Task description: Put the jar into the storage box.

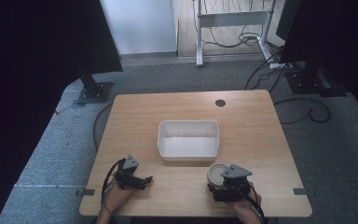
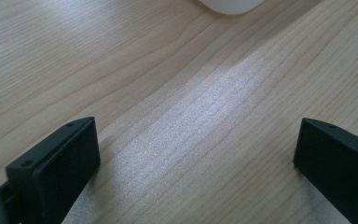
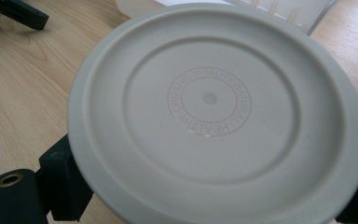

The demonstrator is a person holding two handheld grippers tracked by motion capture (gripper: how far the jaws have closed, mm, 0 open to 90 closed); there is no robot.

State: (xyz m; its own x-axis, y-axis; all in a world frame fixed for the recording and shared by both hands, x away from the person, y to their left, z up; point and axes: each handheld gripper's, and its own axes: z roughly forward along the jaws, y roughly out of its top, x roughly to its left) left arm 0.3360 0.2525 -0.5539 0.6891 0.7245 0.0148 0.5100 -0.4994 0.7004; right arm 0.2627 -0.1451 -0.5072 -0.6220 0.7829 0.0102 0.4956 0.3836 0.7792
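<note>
Wood table [image 1: 261, 140] — grey carpet [image 1: 177, 77].

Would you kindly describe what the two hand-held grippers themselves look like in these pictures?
Both are black two-jaw tools. The left gripper and the right gripper each carry a grey three-cornered plate on top, and a dark cable trails back from each over the hand. In the left gripper view the jaws are flat, matte black blocks with small screw holes near their edges. No sleeves are visible on the forearms.
</note>
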